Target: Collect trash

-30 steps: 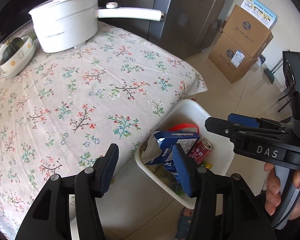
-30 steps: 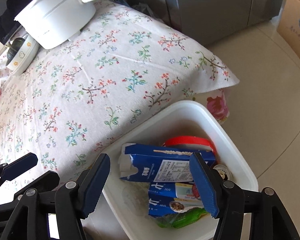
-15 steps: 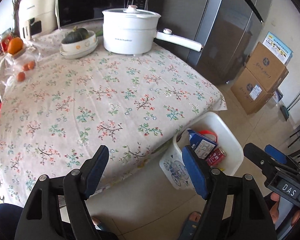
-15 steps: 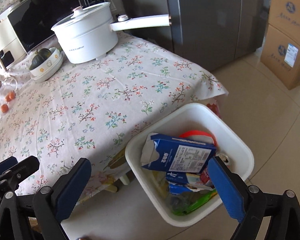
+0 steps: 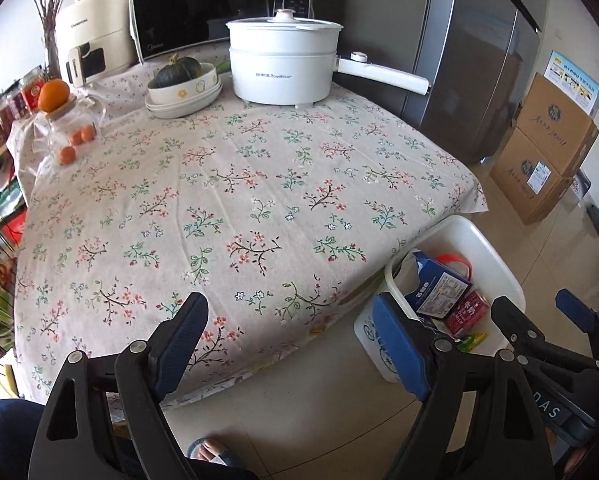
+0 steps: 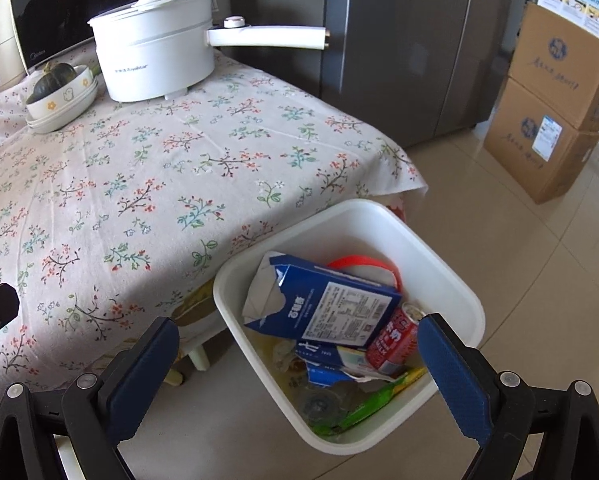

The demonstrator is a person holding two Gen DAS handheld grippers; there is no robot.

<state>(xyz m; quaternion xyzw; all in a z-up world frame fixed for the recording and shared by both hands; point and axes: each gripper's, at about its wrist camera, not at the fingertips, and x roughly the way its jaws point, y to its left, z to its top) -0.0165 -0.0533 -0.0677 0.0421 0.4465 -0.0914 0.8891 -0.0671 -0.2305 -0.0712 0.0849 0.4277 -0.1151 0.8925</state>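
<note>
Standing on the flowered tablecloth (image 5: 259, 184) at the far end are a white electric pot (image 5: 283, 66) with its long handle sticking out to the right, one pumpkin (image 5: 179, 72) in a stack of bowls (image 5: 183, 94), and a glass jar (image 5: 65, 128) with an orange (image 5: 53, 95) on its lid. Behind them are a microwave (image 5: 203, 4) and a cream appliance (image 5: 93, 44); a grey fridge (image 6: 411, 40) rises past the table corner, and two cardboard boxes (image 6: 555, 100) are stacked on the floor to the right.

A white bin (image 6: 455, 284) sits on the floor against the table's near right corner, partly tucked under the hanging cloth edge. Inside it one blue carton (image 6: 323, 304) lies on top, its long axis running across the bin with the torn-open end toward the table. One red can (image 6: 391, 338) lies tilted beside it, top end up toward the bin's far wall. A red ring (image 6: 363, 262) shows behind the carton, and a second blue carton (image 6: 319, 354) and a green wrapper (image 6: 371, 404) lie underneath.

The left gripper (image 5: 289, 344) is held above the table's near edge, jaws spread wide with nothing between them. The right gripper (image 6: 295, 356) is over the bin, jaws likewise wide apart and holding nothing; it also shows at the right edge of the left view.
</note>
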